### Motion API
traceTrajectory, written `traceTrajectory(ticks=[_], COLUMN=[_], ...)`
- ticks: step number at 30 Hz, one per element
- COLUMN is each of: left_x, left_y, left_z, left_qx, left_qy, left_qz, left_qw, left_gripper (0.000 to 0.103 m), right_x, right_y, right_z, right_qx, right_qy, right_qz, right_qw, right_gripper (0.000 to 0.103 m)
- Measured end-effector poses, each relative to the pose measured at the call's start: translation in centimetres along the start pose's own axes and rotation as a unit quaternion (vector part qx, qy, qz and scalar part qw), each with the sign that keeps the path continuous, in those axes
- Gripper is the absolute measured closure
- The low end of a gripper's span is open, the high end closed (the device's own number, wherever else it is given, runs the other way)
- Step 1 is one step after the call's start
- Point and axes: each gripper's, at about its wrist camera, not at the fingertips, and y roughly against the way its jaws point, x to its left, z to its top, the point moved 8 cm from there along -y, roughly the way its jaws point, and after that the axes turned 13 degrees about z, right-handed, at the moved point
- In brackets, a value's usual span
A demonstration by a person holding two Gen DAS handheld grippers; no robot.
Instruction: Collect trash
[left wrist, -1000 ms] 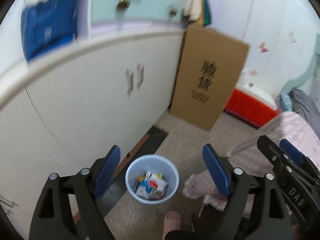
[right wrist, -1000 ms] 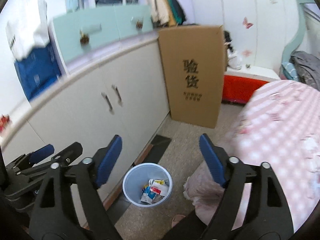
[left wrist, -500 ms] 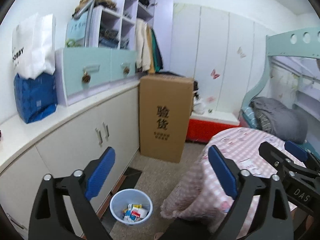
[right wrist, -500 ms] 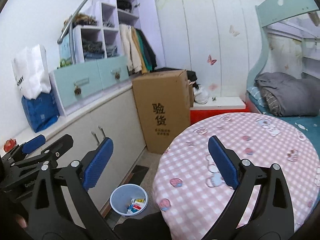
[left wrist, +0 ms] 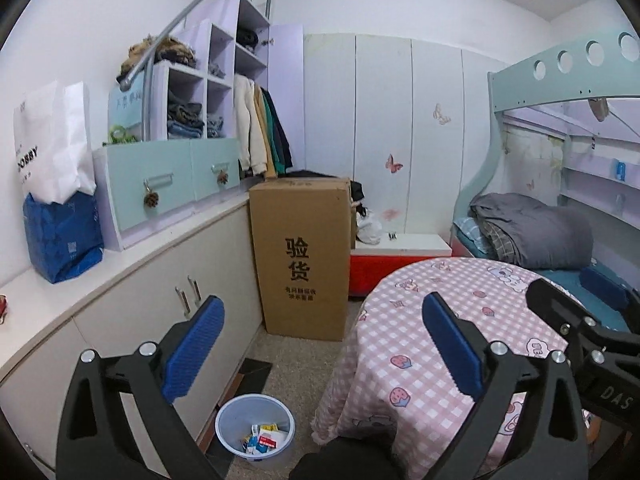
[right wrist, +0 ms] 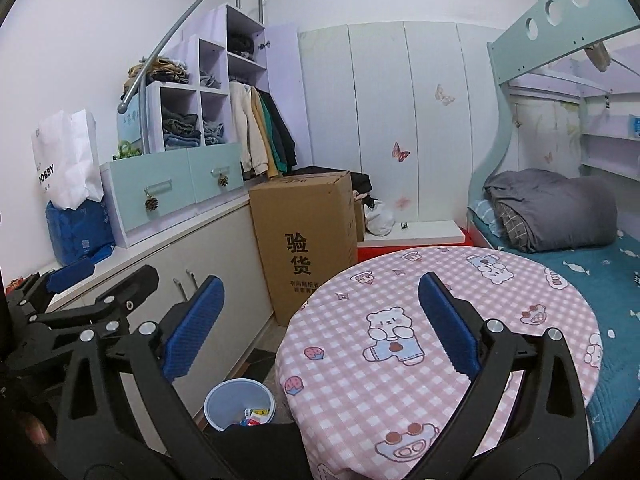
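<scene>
A pale blue bin (left wrist: 224,420) stands on the floor beside the white cabinet, with several small packets of trash (left wrist: 262,438) inside. In the right wrist view the same bin (right wrist: 216,402) sits low and partly hidden behind a dark shape. My left gripper (left wrist: 322,312) is open and holds nothing, raised well above the bin. My right gripper (right wrist: 320,292) is open and empty too, above the edge of the round table (right wrist: 440,340) with its pink checked cloth. Each gripper shows at the edge of the other's view.
A tall cardboard box (left wrist: 300,256) stands against the cabinet (left wrist: 132,312). Behind the table are a red and white low box (left wrist: 396,256) and a bunk bed with a grey blanket (left wrist: 536,228). A dark mat (left wrist: 252,372) lies by the bin.
Both grippers rose and tipped up away from the bin, which slid from the middle to the bottom of both views. The table and the far wall came into sight. The jaws spread a little wider.
</scene>
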Motion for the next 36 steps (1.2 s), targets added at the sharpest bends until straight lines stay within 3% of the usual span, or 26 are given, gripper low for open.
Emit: traceTrajectory(ticks=[12,36], left_x=[-0.4,-1.1], left_y=[1.6,1.7], left_z=[0.6,0.9], left_qx=[-0.027,-0.03], left_qy=[0.002,-0.003], left_qz=[-0.004,-0.011], left_qw=[0.9996,0.9995], left_gripper=[0.006,0.006], right_x=[0.2,-0.7], right_y=[1.9,1.7], right_z=[0.1,-0.1], right_qx=[-0.015,-0.012], right_qy=[0.017,0.011], right_qz=[-0.008,-0.007], right_qw=[1.0,1.0], right_gripper=[0.007,0.007])
